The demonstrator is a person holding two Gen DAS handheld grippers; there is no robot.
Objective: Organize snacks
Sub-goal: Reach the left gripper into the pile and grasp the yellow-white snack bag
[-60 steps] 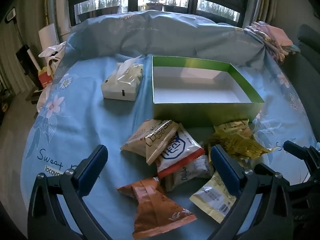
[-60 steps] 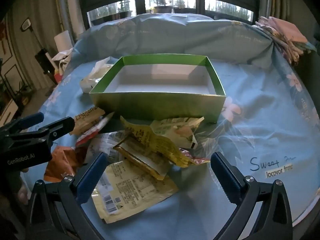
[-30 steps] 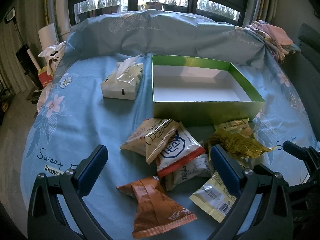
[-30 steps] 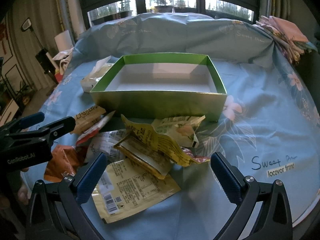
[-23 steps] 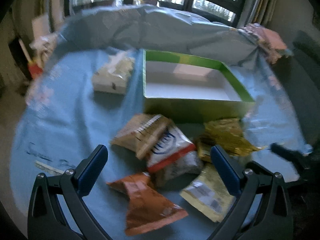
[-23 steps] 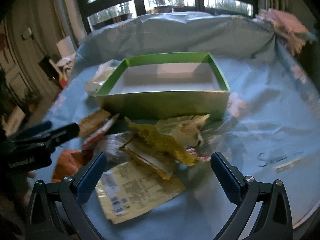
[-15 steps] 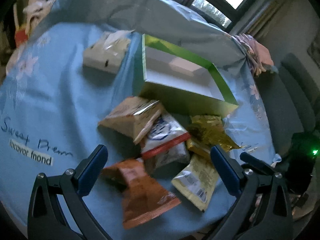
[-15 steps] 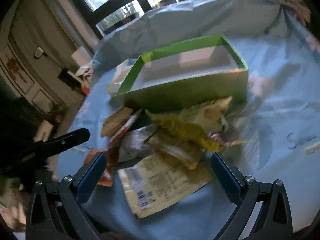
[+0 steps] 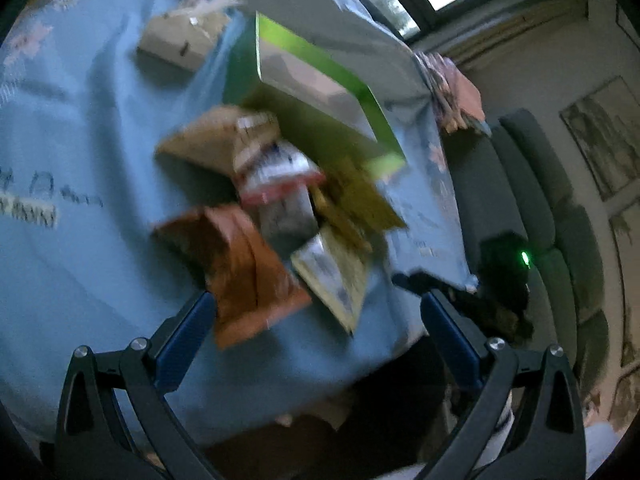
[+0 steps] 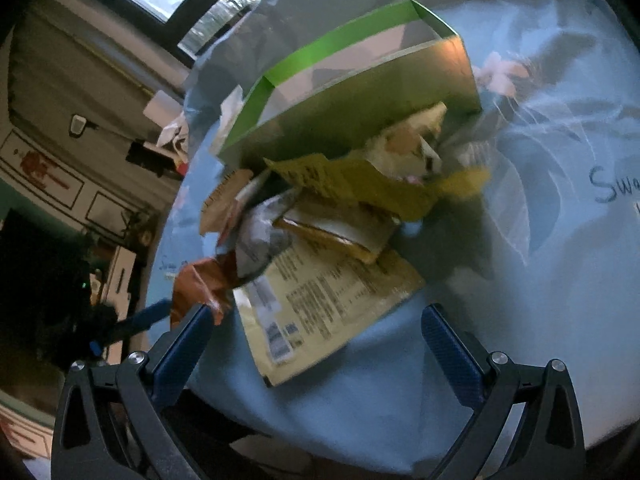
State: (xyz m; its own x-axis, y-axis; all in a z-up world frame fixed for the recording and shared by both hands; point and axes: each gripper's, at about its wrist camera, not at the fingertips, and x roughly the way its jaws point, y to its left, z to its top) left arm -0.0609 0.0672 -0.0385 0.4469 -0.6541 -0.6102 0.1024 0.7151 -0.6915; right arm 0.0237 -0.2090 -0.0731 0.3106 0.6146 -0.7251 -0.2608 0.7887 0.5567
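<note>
Risk is a bad grab: both views are blurred and tilted, left gripper [image 9: 316,316] and right gripper [image 10: 316,326] spread empty near overlapping snack packets [image 10: 320,240]; green box [image 10: 360,92] holds nothing.

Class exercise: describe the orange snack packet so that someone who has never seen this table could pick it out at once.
Start at the green box on the blue cloth; a heap of snack packets lies against its near wall. The orange snack packet sits at the heap's near-left edge, farthest from the box. It is the only rust-orange one; its neighbours are tan, white-and-red or yellow.
</note>
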